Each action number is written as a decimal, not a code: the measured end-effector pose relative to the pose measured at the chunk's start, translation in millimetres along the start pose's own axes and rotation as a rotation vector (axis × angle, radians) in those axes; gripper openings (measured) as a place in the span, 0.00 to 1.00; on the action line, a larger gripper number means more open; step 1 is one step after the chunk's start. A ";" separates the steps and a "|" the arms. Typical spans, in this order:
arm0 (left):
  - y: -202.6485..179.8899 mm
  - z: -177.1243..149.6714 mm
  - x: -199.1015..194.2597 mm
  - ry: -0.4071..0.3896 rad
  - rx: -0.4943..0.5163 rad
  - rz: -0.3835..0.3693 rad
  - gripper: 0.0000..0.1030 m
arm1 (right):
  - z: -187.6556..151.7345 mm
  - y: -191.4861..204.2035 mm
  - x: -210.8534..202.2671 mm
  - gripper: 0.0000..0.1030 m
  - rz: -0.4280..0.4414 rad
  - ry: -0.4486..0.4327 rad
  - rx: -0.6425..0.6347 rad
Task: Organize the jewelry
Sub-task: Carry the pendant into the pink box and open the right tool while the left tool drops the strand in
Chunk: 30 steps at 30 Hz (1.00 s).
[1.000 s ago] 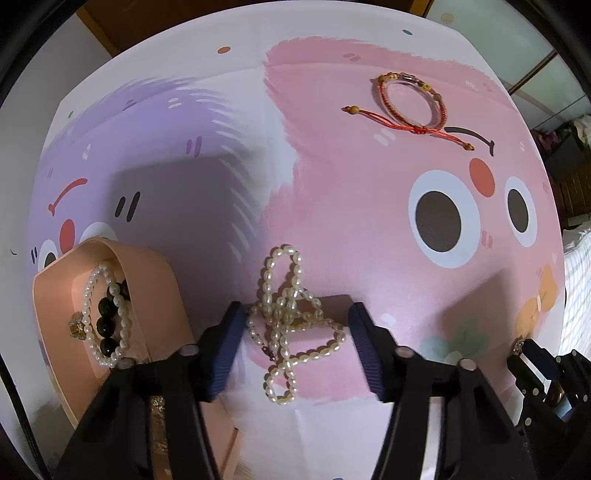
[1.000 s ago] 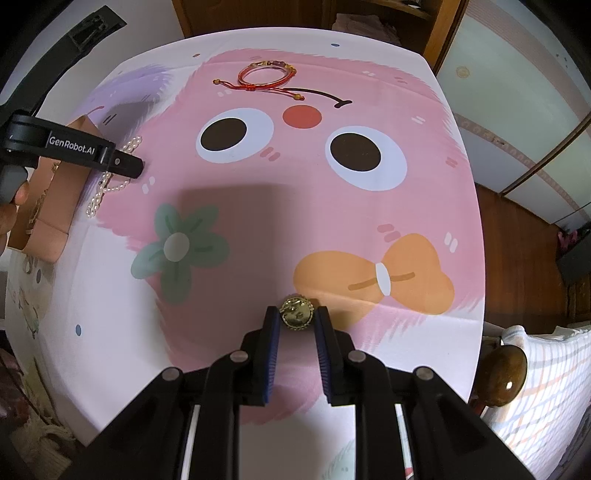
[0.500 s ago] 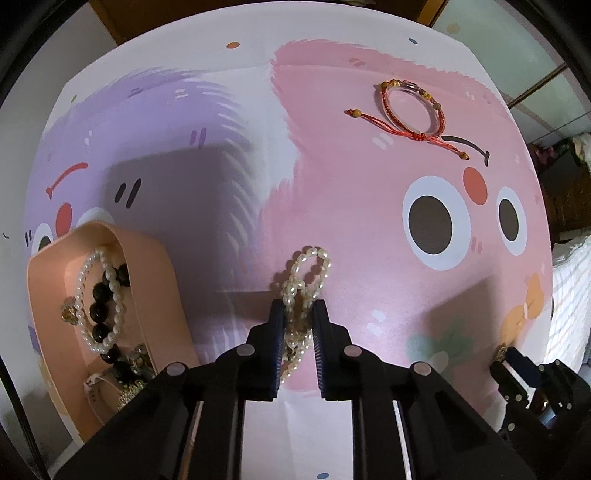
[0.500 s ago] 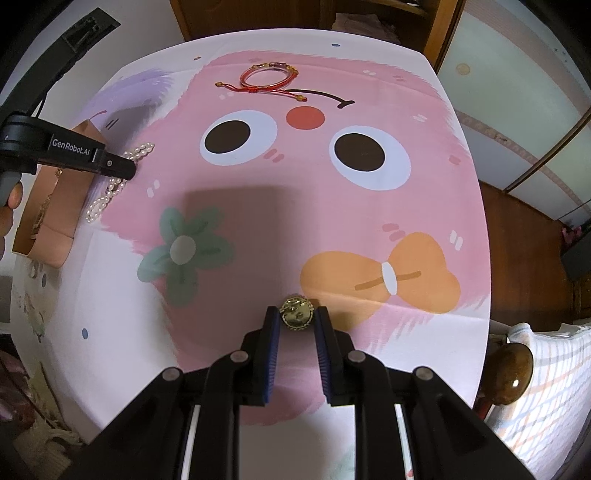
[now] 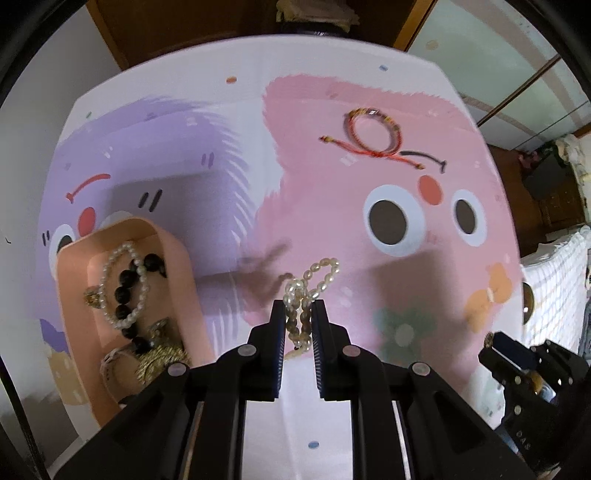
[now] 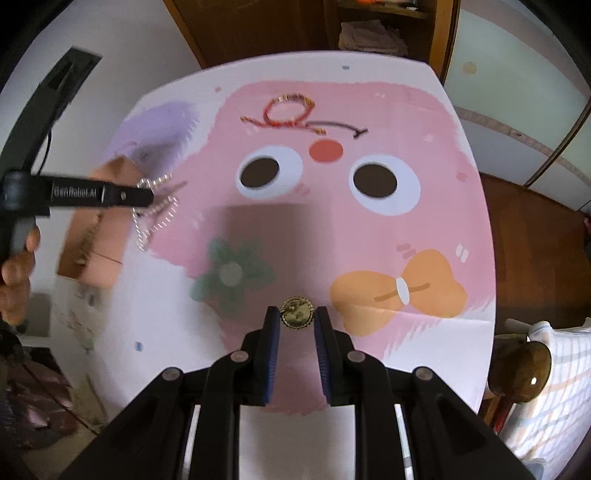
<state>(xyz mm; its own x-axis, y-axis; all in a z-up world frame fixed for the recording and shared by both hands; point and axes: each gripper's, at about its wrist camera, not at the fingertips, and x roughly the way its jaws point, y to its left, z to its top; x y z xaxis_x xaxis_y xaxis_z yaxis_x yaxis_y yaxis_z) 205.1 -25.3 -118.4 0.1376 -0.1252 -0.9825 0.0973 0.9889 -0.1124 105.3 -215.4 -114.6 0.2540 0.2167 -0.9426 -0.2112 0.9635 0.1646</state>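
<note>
My left gripper (image 5: 298,312) is shut on a white pearl necklace (image 5: 308,291) and holds it lifted above the cartoon tablecloth; the strand dangles below the gripper in the right wrist view (image 6: 153,214). A peach jewelry box (image 5: 181,266) sits to its left, holding a pearl bracelet (image 5: 122,284), black beads and gold pieces. My right gripper (image 6: 296,317) is shut on a round gold brooch (image 6: 296,314) above the cloth. A red string bracelet (image 5: 373,129) lies at the far side of the table, also in the right wrist view (image 6: 290,112).
The table (image 6: 424,206) is covered by a pink and purple cartoon cloth. A wooden cabinet (image 6: 314,29) stands behind it. A bed with a wooden knob (image 6: 517,365) is at the right. My right gripper shows at the lower right of the left wrist view (image 5: 491,341).
My left gripper closed on the pearl necklace and lifted it off the cloth, so the strand now hangs free. The right gripper keeps holding the gold brooch and has risen slightly.
</note>
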 end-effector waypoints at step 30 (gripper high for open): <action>138.4 -37.6 -173.8 -0.280 -0.124 0.001 0.11 | 72.9 215.5 -53.2 0.18 0.113 -0.158 -0.318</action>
<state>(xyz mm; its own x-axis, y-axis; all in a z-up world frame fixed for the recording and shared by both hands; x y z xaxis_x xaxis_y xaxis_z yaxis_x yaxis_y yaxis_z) 157.6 136.3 31.2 0.4058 -0.1245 -0.9054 -0.0220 0.9891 -0.1459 115.1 -7.8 -7.8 0.3499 0.3649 -0.8628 -0.5228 0.8403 0.1434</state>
